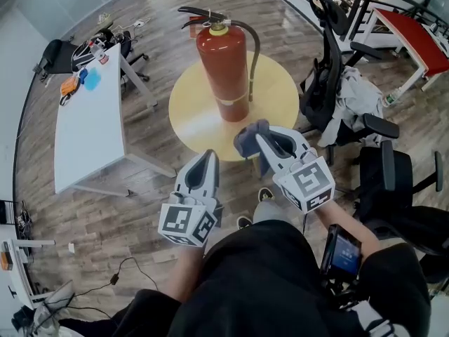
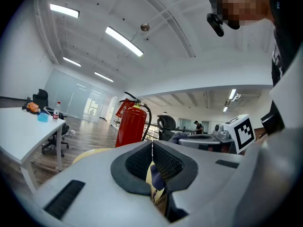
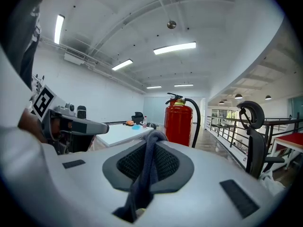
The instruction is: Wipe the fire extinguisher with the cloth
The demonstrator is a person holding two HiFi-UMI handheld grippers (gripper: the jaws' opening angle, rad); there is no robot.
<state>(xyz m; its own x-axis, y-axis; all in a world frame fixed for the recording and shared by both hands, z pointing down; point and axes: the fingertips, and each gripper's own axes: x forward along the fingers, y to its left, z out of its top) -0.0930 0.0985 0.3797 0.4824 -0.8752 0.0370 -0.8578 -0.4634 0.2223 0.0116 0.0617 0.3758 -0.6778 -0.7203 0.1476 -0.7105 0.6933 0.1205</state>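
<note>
Left gripper (image 1: 208, 154) held low, jaws closed together, nothing between them. Right gripper (image 1: 261, 137) just beside it, further forward, jaws clamped on cloth (image 1: 245, 142)

Red fire extinguisher (image 1: 223, 65) upright on round yellow table (image 1: 189, 111); dark grey-blue cloth (image 1: 247, 140) pinched in the right tongs (image 1: 262, 130) nearby.
</note>
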